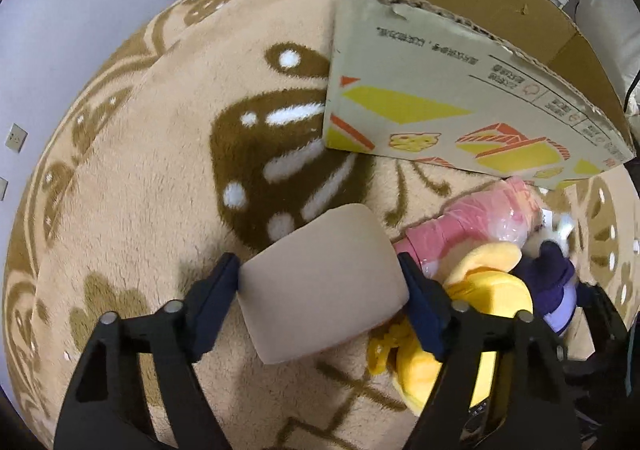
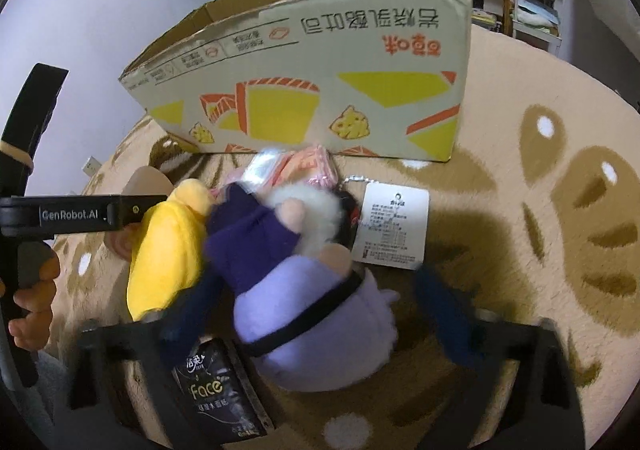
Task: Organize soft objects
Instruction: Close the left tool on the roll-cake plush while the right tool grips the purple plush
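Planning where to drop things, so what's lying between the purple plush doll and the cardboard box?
In the right wrist view, a pink plastic-wrapped packet lies between the purple plush doll and the cardboard box, against the box's base.

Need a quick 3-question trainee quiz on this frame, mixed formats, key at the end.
1. True or false: the cardboard box holds the yellow plush.
2. The left gripper has its fingers on either side of which item?
A. beige cushion
B. pink packet
C. black tissue pack
3. What lies between the right gripper fingers?

Key:
1. False. The plush lies on the rug in front of the box.
2. A.
3. The purple plush doll; blur hides whether the fingers press it.
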Motion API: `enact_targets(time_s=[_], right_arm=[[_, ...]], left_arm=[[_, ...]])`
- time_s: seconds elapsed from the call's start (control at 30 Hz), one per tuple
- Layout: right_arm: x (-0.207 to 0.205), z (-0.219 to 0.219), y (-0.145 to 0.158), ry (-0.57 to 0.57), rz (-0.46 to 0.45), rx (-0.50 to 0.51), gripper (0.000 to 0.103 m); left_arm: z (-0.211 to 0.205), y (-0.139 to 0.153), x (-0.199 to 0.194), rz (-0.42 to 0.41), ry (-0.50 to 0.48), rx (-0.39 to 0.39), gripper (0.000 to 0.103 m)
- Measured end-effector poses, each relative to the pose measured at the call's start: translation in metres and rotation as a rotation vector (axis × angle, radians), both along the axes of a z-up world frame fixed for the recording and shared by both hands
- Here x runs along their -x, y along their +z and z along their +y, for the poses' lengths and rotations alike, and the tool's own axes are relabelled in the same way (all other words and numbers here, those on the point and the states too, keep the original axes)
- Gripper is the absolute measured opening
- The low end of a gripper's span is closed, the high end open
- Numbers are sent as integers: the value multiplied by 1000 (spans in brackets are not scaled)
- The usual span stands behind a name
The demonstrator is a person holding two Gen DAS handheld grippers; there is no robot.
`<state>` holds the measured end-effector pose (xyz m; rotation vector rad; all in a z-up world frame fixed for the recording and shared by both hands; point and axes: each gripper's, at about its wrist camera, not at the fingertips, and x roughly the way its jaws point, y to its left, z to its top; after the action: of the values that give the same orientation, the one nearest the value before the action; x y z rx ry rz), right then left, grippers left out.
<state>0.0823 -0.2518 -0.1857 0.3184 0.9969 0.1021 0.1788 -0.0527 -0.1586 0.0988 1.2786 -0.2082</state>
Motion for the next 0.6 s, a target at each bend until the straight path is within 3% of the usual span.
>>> enact_targets(time_s=[0.07, 0.17, 0.6], right_arm=[[0, 2, 0, 6, 6, -9, 60], [1, 3, 2, 16, -6, -10, 53], [15, -2, 26, -9, -72, -4, 52]], left_arm=[[1, 1, 1, 3, 1, 7, 69], [2, 4, 6, -9, 5, 12, 65], [15, 20, 31, -47, 39, 12, 52]])
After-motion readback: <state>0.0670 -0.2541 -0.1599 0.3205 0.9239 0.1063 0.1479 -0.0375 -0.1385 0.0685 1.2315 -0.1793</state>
